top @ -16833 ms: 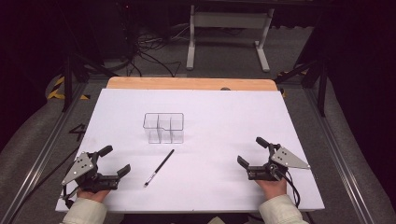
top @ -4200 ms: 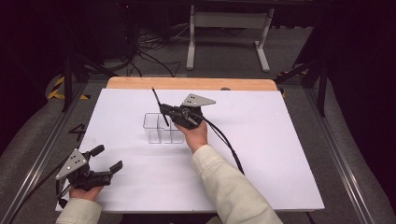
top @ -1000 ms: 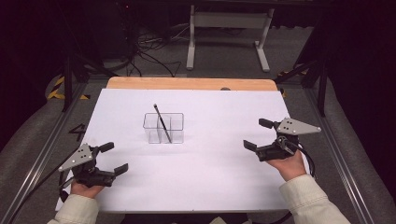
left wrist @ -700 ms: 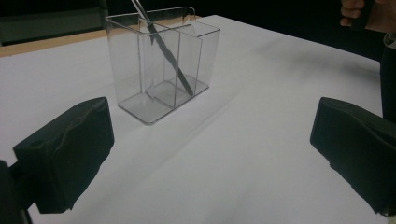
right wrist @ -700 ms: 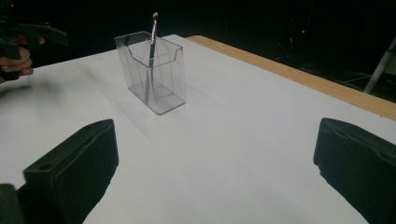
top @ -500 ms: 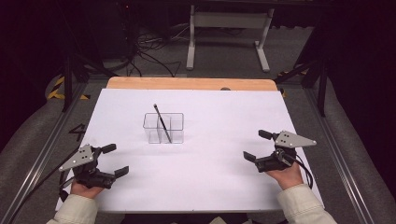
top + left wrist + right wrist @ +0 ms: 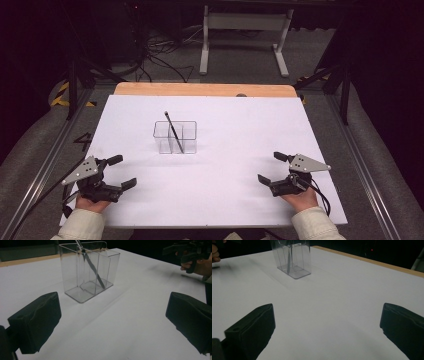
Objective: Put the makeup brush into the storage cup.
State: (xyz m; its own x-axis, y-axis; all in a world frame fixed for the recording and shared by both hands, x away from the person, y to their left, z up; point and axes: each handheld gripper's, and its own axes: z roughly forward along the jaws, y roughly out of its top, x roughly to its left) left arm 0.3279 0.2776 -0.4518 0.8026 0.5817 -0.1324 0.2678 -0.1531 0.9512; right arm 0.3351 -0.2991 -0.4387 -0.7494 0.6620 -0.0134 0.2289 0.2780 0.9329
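A clear plastic organiser [image 7: 175, 137] with several compartments stands mid-table, and a black pen [image 7: 173, 131] leans inside it, its top sticking out to the back left. The same organiser [image 7: 86, 270] and pen [image 7: 91, 265] appear ahead in the left gripper view. In the right gripper view the organiser [image 7: 292, 257] sits far ahead at upper left. My left gripper [image 7: 121, 172] rests open near the table's front left corner. At the front right my right gripper [image 7: 272, 167] is open too, with nothing between its jaws.
The white table top [image 7: 235, 150] has a wooden strip [image 7: 205, 90] along its far edge. Beyond it are cables and a metal stand [image 7: 245, 30] on the floor. Rails run along both sides of the table.
The pen, once flat on the table, now stands in the organiser. Over the last second my right gripper has drawn back toward the front right edge. The left gripper has barely moved.
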